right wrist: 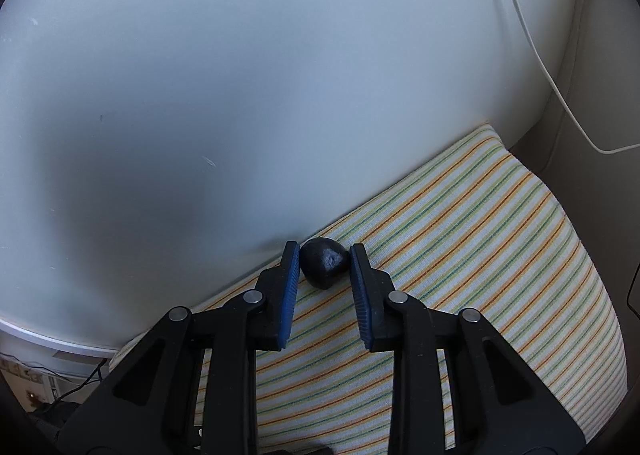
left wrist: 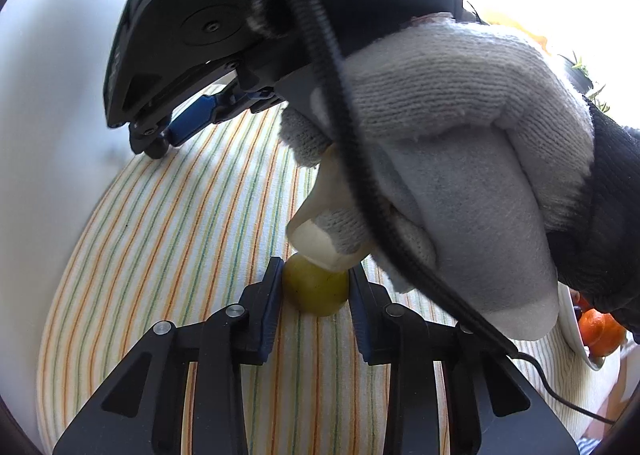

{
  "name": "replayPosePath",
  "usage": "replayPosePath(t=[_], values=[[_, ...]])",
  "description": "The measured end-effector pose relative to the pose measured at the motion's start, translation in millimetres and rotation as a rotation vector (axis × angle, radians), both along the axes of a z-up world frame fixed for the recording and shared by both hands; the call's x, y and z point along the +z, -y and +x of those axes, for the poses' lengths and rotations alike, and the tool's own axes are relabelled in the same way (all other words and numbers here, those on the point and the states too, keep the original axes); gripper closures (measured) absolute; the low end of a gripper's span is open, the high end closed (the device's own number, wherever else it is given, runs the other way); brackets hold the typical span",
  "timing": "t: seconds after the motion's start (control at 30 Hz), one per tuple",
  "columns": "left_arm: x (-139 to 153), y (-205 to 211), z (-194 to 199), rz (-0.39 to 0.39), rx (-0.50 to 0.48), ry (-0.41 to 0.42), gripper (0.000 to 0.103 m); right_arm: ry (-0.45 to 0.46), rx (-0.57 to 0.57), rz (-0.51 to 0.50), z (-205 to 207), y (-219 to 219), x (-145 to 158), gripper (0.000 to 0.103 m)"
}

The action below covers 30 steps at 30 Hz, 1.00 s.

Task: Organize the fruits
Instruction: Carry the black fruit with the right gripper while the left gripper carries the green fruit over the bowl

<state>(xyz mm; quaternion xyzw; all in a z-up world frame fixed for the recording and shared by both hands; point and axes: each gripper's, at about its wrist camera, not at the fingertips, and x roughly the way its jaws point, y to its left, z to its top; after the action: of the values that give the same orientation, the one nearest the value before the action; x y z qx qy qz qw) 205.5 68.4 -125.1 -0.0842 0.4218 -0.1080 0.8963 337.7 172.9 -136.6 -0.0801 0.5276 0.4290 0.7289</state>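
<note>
In the left wrist view a small yellow-green fruit (left wrist: 316, 289) lies on the striped cloth (left wrist: 180, 239), and my left gripper (left wrist: 316, 275) is shut on it, both blue pads touching its sides. In the right wrist view a small dark purple fruit (right wrist: 323, 262) lies on the striped cloth (right wrist: 480, 239) near its edge, between the tips of my right gripper (right wrist: 324, 255). The left pad touches it and a small gap shows at the right pad. The right gripper and its gloved hand (left wrist: 460, 143) fill the upper left wrist view.
A white bowl rim (left wrist: 572, 331) with an orange fruit (left wrist: 600, 331) shows at the right edge of the left wrist view. White table surface (right wrist: 200, 115) lies beyond the cloth. A black cable (left wrist: 552, 383) trails over the cloth.
</note>
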Motion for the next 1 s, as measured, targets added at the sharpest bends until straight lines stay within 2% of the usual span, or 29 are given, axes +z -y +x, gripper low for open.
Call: replayPosePath(t=[0.43,0.73,0.8,1.0], values=[[7.8,-1.9,-11.5,-0.033,0.016,0.031,0.074,0.034,-0.06,0.047,-13.3,47.1,33.6,0.077],[28.2,8.1,-48.5,-0.063,0.002,0.086,0.074,0.08,-0.095,0.092,-48.7,86.0,70.4,0.077],[33.9,9.5,-55.2,-0.066,-0.003,0.102,0.074,0.092,-0.104,0.102,-35.1,100.5,84.6,0.077],[50.2,26.6,-75.5,-0.088,-0.037,0.139,0.074,0.122,-0.146,0.135,-53.2,147.4,104.0,0.077]])
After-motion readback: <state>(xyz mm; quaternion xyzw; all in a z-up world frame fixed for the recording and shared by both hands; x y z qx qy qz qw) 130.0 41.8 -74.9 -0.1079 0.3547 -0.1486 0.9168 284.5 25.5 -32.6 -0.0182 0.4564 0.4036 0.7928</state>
